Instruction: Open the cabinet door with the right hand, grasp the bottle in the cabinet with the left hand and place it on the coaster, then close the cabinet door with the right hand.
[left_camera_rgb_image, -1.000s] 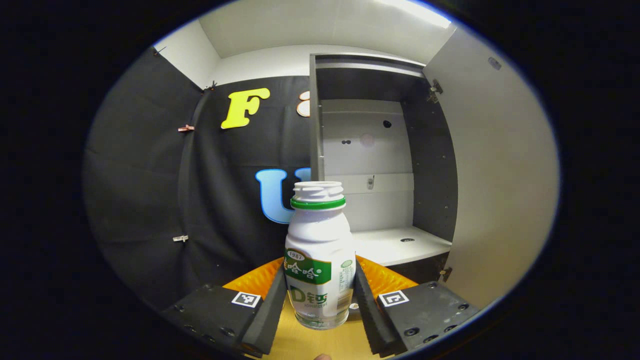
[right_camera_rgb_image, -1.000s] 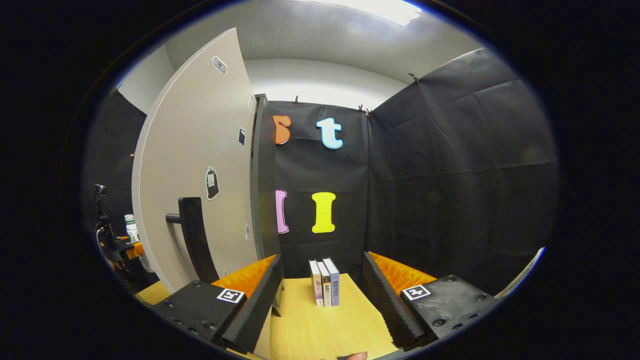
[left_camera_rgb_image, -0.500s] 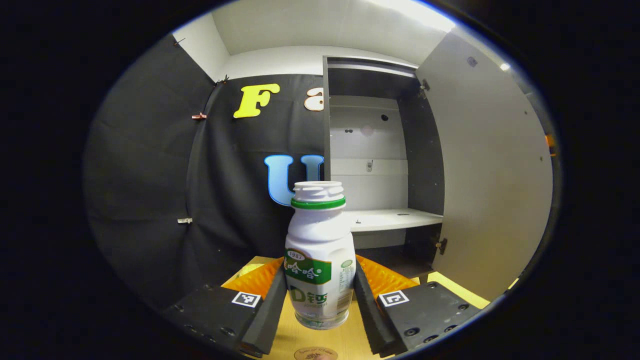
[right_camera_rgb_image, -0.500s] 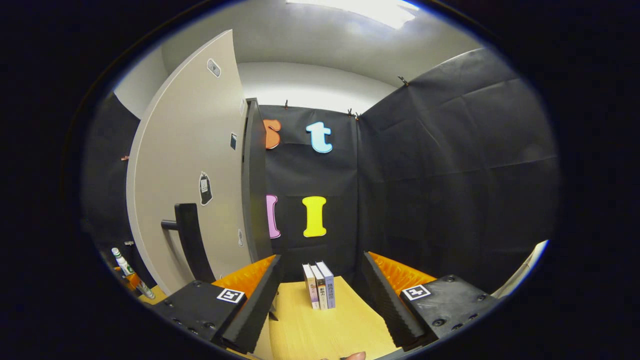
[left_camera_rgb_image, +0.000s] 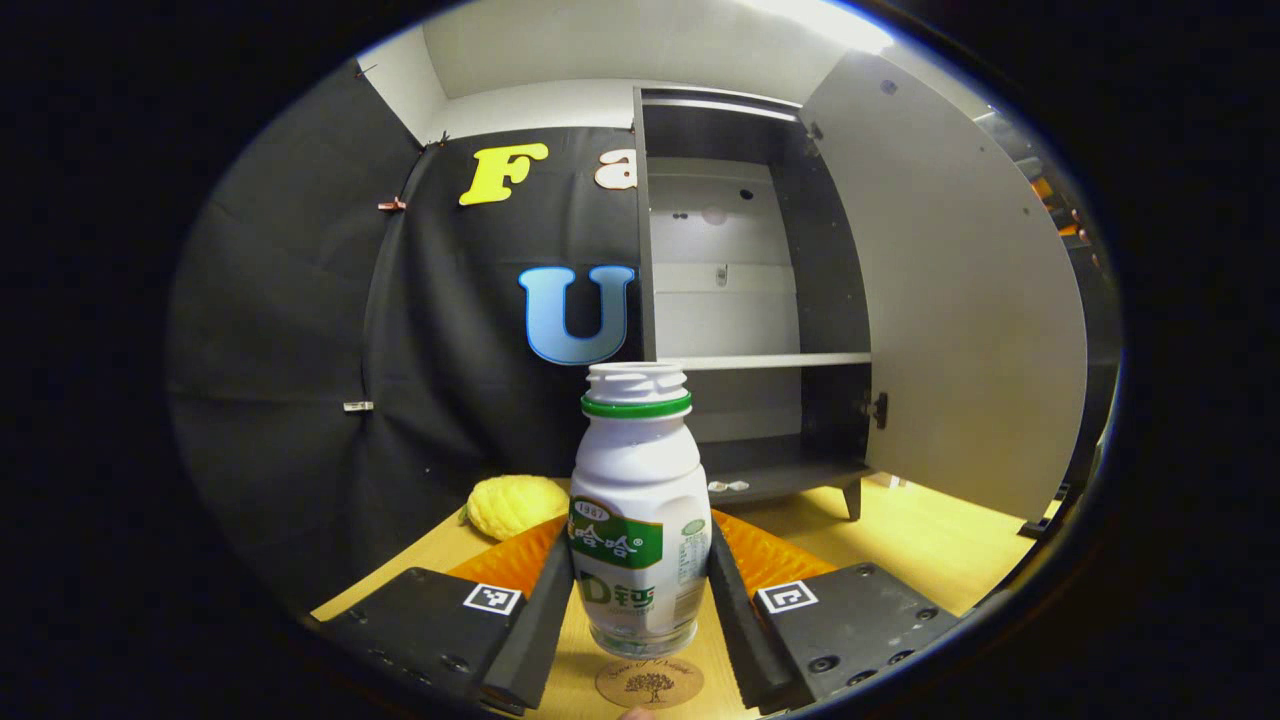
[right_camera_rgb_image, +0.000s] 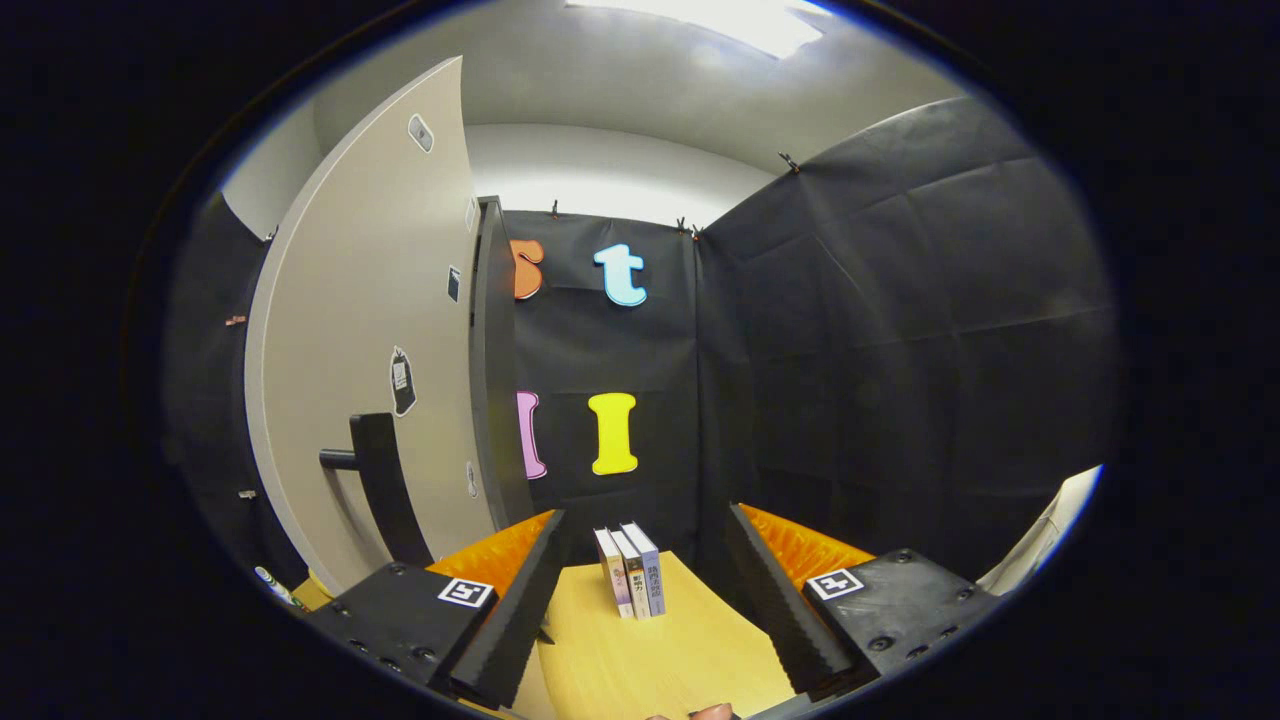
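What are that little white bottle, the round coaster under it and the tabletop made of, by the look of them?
The bottle looks like glossy white plastic: soft highlights, a moulded threaded neck, a printed wrap. The coaster seems to be wood or cork, matte tan with a dark tree mark. The table looks like pale wood or wood-look laminate, smooth with a faint grain; which one I can't tell.
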